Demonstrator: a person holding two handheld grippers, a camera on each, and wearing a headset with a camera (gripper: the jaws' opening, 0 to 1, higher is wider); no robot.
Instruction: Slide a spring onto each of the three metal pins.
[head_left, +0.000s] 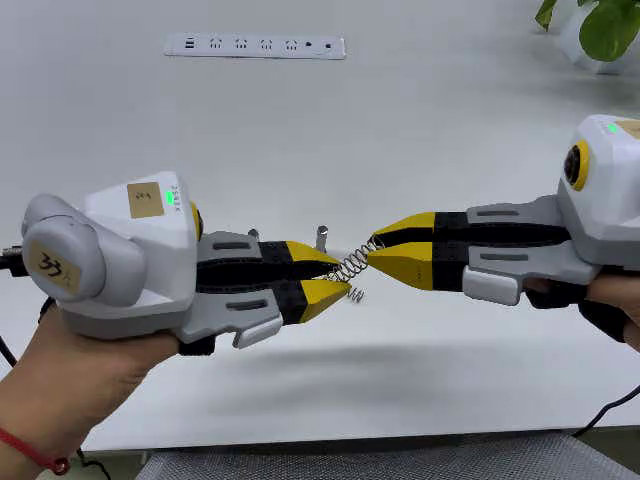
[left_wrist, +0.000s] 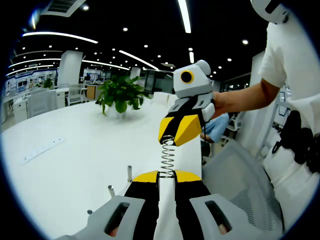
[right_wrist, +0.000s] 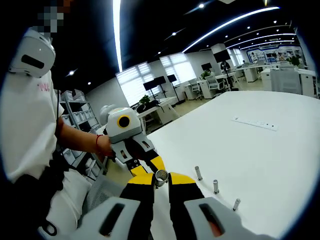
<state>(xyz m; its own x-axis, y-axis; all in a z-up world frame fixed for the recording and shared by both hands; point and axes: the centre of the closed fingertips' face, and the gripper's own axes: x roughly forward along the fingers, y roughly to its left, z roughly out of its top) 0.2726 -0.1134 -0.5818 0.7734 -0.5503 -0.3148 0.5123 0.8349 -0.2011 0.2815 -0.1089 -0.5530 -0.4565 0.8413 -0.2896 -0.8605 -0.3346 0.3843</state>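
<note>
- Spring (head_left: 354, 263) hangs in the air above the bench (head_left: 420, 130), stretched on a slant between the two grippers, one end in each.
- Left gripper (head_left: 342, 276) has its yellow-tipped fingers (left_wrist: 145, 176) closed on the spring's lower end. In the left gripper view the coils rise straight up from between them.
- Right gripper (head_left: 370, 249) pinches the upper end, its fingers (right_wrist: 182, 179) clamped on the coil. The coil's round open mouth shows between the tips in the right gripper view.
- Both grippers point tip to tip, near each other, joined by the spring.
- Three metal pins (right_wrist: 215, 186) stand upright in a short row on the bench, below and beside the grippers. From the head view one pin (head_left: 321, 237) shows just behind the left gripper's fingertips.
- One hand (head_left: 70, 370), with a red band at the wrist, holds the left gripper; another hand (head_left: 612, 300) holds the right.
- White power strip (head_left: 255, 46) lies towards the far side of the bench, and a green plant (head_left: 600, 25) stands at the far right corner.
</note>
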